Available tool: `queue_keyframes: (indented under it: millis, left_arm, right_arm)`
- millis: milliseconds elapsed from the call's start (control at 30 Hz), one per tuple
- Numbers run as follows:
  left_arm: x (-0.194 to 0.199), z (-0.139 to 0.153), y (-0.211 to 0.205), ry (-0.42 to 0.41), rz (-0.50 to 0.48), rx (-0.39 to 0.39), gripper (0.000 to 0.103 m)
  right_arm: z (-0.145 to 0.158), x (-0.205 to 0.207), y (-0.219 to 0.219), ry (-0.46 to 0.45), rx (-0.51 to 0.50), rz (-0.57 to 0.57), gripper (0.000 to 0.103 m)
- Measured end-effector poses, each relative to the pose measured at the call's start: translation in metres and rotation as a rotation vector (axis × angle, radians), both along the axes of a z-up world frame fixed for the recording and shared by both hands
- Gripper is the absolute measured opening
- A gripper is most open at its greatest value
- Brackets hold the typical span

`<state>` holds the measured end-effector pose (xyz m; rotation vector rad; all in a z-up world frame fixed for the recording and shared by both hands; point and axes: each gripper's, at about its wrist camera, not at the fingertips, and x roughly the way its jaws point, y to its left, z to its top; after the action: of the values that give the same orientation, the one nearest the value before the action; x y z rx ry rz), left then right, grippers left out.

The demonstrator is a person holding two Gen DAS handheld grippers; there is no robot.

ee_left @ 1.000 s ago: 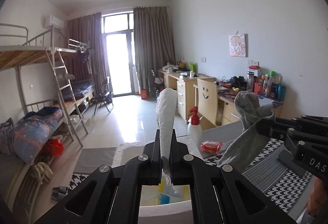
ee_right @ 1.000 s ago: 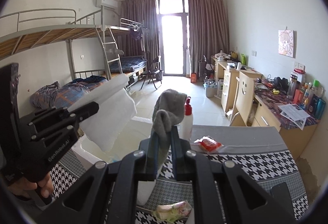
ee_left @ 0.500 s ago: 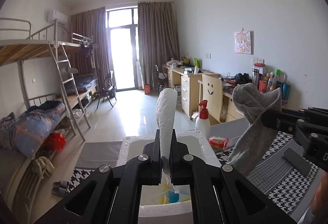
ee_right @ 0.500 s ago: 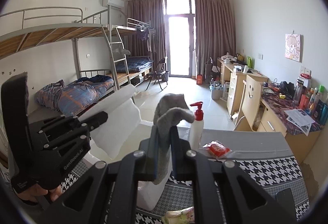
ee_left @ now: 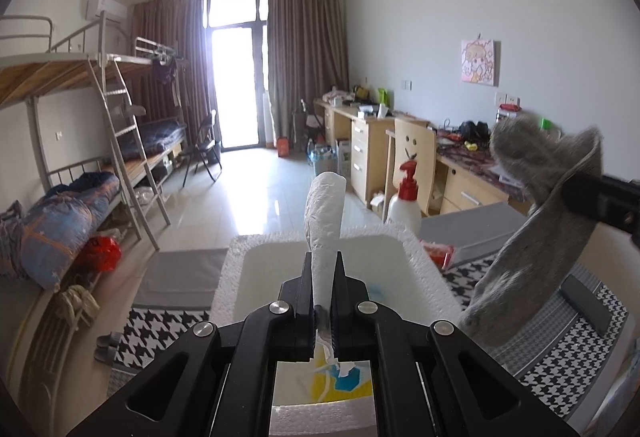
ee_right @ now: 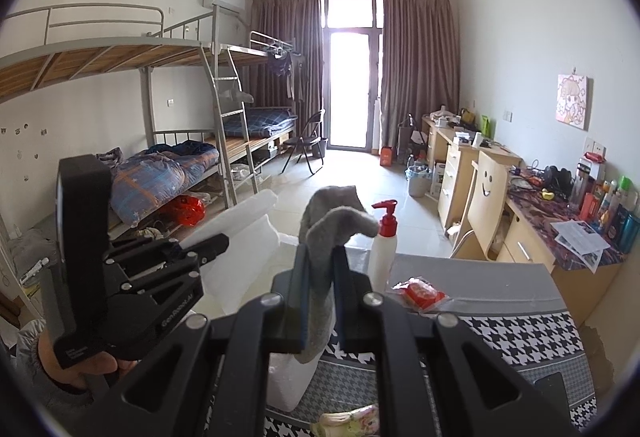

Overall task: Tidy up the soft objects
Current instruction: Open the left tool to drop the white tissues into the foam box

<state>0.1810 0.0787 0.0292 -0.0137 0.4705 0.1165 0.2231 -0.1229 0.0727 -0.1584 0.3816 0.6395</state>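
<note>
2 grippers, each clamped on a soft item over the foam box

The left gripper (ee_left: 323, 269) pinches a white cloth (ee_left: 325, 215) above the white foam box (ee_left: 432, 269); the right gripper (ee_right: 320, 265) grips a grey sock (ee_right: 330, 225) just beside it.

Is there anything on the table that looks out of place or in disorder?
Nothing is spilled or damaged. One small thing: a flowery cloth lies crumpled on the houndstooth table cover, outside the white foam box. The red packet lies loose near the pump bottle.
</note>
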Motion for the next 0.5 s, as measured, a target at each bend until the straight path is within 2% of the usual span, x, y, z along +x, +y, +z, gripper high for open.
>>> queue_keyframes:
  millis: [67,100,167,200,233,300,367,433,500]
  left_arm:
    - [0.004,-0.005,-0.001,0.024,0.003,0.001,0.007]
    - [0.006,-0.007,-0.001,0.043,0.003,0.01,0.013]
    - [0.007,-0.01,-0.002,0.058,0.004,0.01,0.032]
    - [0.007,-0.011,-0.003,0.058,0.011,0.017,0.049]
    - [0.005,-0.011,-0.003,0.049,0.021,0.023,0.06]
    - [0.001,-0.007,-0.001,0.031,0.033,0.026,0.064]
    - [-0.003,-0.004,-0.001,0.02,0.036,0.028,0.071]
    - [-0.008,0.0,0.0,-0.007,0.043,0.031,0.082]
    - [-0.012,0.003,0.001,-0.023,0.048,0.031,0.086]
  right_arm:
    - [0.0,0.0,0.0,-0.001,-0.003,-0.001,0.013]
    - [0.0,0.001,0.0,0.0,-0.002,0.0,0.013]
    - [0.0,0.001,0.0,0.0,-0.003,-0.002,0.013]
    - [0.0,0.001,0.0,0.0,-0.004,-0.002,0.013]
    - [0.0,0.0,0.0,0.0,-0.005,-0.002,0.013]
    - [0.0,0.001,0.0,-0.001,-0.004,-0.002,0.013]
    - [0.0,0.001,0.001,-0.002,-0.004,0.0,0.012]
    - [0.0,0.002,0.002,-0.002,-0.006,-0.002,0.011]
    - [0.002,0.001,0.004,-0.004,-0.006,0.0,0.011]
